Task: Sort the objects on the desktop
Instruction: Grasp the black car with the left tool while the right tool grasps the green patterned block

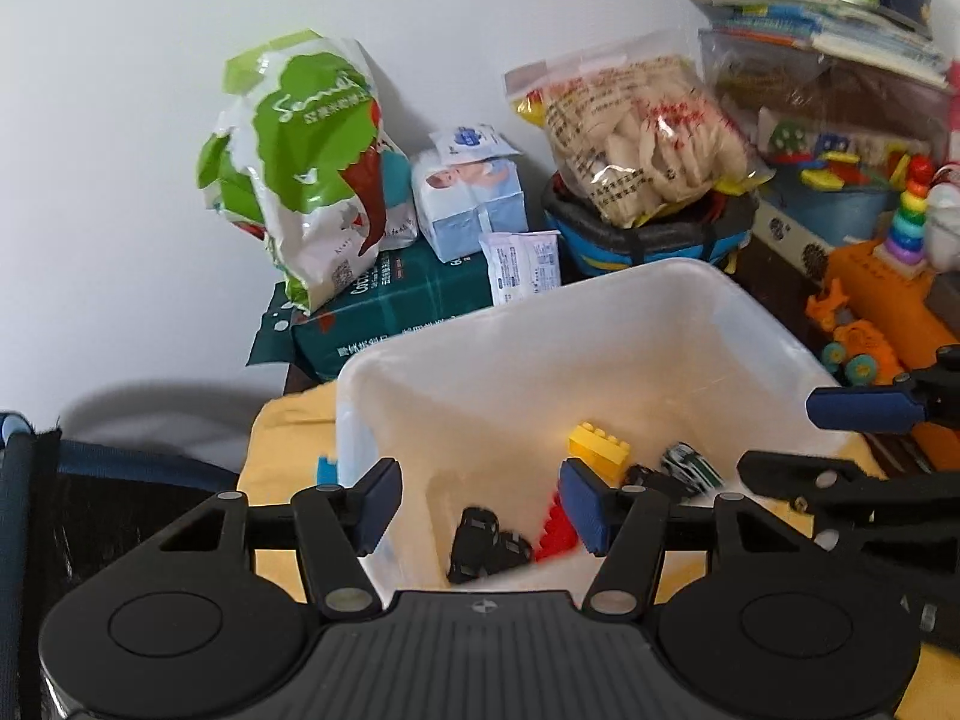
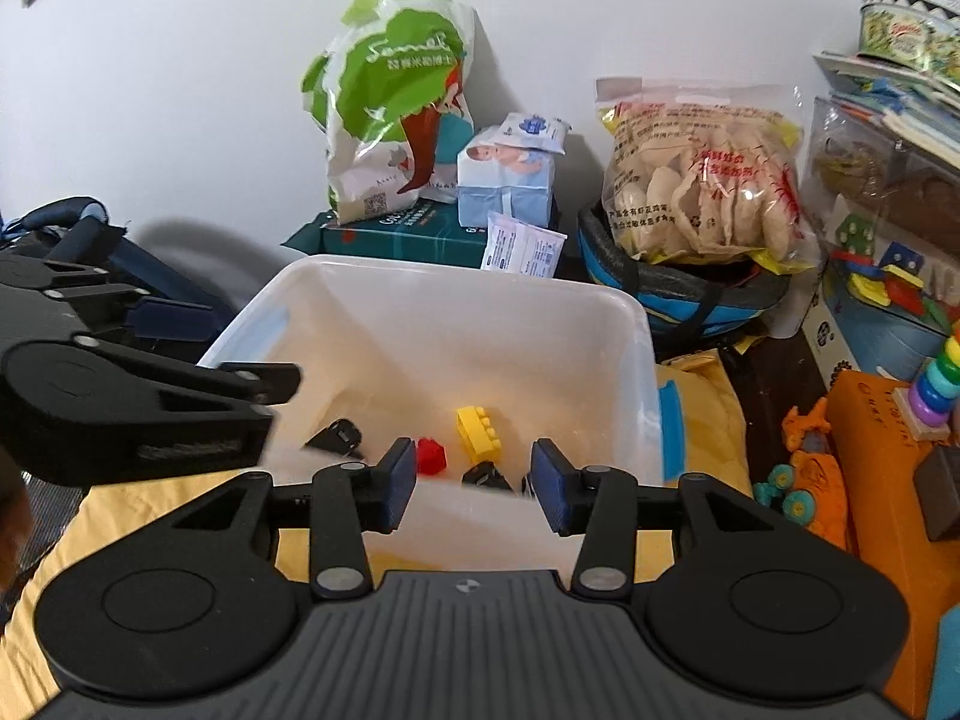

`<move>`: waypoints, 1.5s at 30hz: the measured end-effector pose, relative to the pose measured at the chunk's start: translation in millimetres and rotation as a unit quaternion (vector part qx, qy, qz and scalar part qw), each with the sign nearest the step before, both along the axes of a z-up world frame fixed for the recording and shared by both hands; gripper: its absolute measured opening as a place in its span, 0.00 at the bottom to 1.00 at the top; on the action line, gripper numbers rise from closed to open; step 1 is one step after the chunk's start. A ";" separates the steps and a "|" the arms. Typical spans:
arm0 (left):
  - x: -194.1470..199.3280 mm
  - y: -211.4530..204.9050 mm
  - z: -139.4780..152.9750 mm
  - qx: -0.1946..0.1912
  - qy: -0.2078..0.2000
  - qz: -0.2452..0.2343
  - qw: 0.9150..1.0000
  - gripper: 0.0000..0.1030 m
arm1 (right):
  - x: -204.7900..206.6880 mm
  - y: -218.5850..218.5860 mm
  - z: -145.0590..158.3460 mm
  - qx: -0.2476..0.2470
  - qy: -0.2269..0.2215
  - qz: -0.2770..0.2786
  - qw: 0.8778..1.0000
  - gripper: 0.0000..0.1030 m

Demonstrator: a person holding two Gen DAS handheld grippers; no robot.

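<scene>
Left wrist view shows our left gripper (image 1: pixel 480 504) released, empty, over the bin (image 1: pixel 600 294). Our right gripper (image 2: pixel 474 486) is likewise released; we risk knocking the two together over the bin.

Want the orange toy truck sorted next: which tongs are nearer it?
Right. The right tongs sit over the bin beside the orange toy truck; the left tongs are across the bin.

Beyond the jaws, a green-and-white snack bag (image 2: pixel 393 102) stands against the wall, a clear cracker bag (image 2: pixel 702 180) to its right.
</scene>
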State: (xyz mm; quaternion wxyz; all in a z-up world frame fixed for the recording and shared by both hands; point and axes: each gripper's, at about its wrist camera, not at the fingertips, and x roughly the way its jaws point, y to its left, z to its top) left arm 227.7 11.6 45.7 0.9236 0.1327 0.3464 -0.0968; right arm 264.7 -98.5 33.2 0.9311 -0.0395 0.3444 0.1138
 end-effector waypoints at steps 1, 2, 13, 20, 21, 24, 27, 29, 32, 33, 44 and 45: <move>-10.7 3.6 -1.9 -0.003 0.002 -0.003 1.000 0.64 | -7.8 -2.4 -0.7 0.002 -0.001 0.001 1.000 0.45; -20.4 6.5 -5.1 -0.004 0.005 -0.007 1.000 0.64 | -16.3 -4.9 -3.0 0.006 -0.001 0.005 1.000 0.45; -87.1 25.7 -106.2 0.015 0.134 -0.033 0.990 0.65 | -71.2 -8.5 -81.1 -0.006 0.096 0.032 0.995 0.44; -80.1 14.6 -140.6 0.027 0.151 -0.075 0.985 0.64 | -92.3 -8.5 -94.5 -0.003 0.108 0.025 0.994 0.44; -76.8 12.3 -142.4 0.023 0.152 -0.086 0.984 0.64 | -94.2 -9.1 -94.9 -0.003 0.107 0.023 0.994 0.44; -68.1 1.0 -144.4 0.016 0.164 -0.109 0.980 0.64 | -97.5 -12.2 -96.7 -0.002 0.109 0.015 0.994 0.44; -71.5 -11.0 -144.7 0.014 0.180 -0.119 0.976 0.49 | -100.1 -14.9 -97.0 -0.001 0.108 0.007 0.994 0.44; -81.8 -14.6 -145.0 -0.002 0.190 -0.130 0.973 0.44 | -100.3 -16.2 -96.7 0.001 0.106 0.003 0.994 0.44; -96.6 -22.0 -147.9 0.003 0.186 -0.150 0.971 0.42 | -100.0 -17.2 -97.1 0.000 0.105 -0.001 0.994 0.45; -96.8 -24.1 -148.9 0.013 0.177 -0.149 0.973 0.43 | -99.0 -16.8 -97.6 -0.001 0.105 0.000 0.994 0.45; -71.4 -10.3 -149.8 -0.017 0.185 -0.080 0.979 0.33 | -81.1 -0.8 -106.7 0.005 0.111 0.036 0.993 0.44; -73.3 -8.3 -149.0 -0.013 0.186 -0.081 0.979 0.32 | -78.6 2.6 -108.4 0.006 0.112 0.042 0.993 0.44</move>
